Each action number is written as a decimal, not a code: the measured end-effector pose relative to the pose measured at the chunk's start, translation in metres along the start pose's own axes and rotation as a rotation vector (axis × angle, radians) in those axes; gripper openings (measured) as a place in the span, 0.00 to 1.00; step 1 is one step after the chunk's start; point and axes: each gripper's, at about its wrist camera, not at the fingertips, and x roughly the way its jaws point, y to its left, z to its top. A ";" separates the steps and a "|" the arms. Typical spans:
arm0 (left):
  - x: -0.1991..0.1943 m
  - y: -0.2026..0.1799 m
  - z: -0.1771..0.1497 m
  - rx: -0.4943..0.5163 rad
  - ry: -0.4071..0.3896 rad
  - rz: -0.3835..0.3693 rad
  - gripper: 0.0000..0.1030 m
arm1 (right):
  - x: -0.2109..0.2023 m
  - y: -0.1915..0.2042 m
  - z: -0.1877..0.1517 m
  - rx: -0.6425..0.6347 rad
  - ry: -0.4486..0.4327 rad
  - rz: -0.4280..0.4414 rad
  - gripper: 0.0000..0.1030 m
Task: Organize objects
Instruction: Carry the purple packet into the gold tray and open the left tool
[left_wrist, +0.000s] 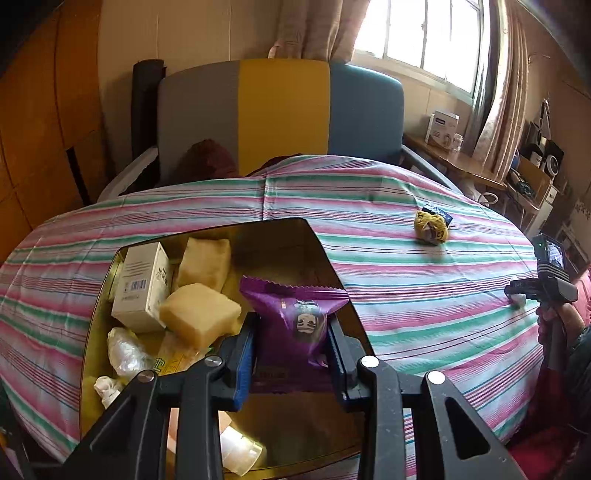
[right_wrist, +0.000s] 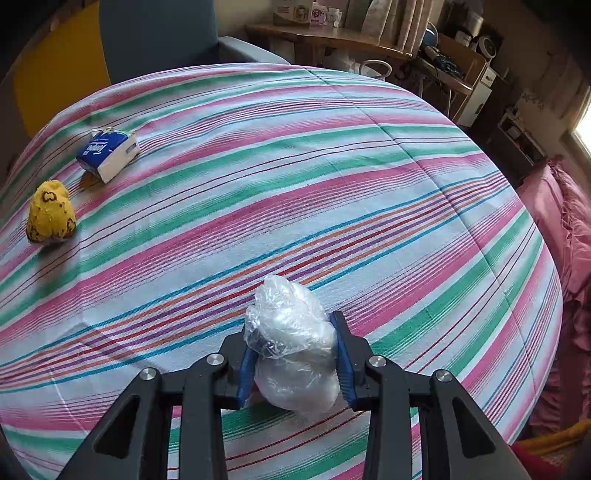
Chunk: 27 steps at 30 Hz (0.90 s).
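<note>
The purple snack packet (left_wrist: 295, 325) is clamped upright in the left gripper (left_wrist: 291, 354), directly above the gold tin (left_wrist: 92, 325) below it. A crumpled plastic bag (right_wrist: 291, 343) is pinched by the right gripper (right_wrist: 295, 358), well apart from the tin.

Purple snack packet (left_wrist: 295, 325) above gold tin (left_wrist: 88, 332); crumpled clear bag (right_wrist: 293, 343) over striped cloth

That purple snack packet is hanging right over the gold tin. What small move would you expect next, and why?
Probably the left hand-held gripper opens and drops the purple packet into the gold tin. The packet is clamped directly above the tin, where a box and yellow cakes already lie, so letting go looks like the natural step.
</note>
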 end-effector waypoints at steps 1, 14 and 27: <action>0.000 0.001 -0.001 -0.002 0.002 0.001 0.33 | 0.003 -0.001 0.002 -0.001 0.000 0.000 0.37; 0.022 0.053 -0.019 -0.170 0.096 -0.081 0.33 | 0.002 0.005 0.001 -0.043 -0.019 -0.042 0.34; 0.087 0.070 0.043 -0.249 0.152 -0.156 0.33 | -0.003 0.008 0.006 -0.090 -0.021 -0.072 0.34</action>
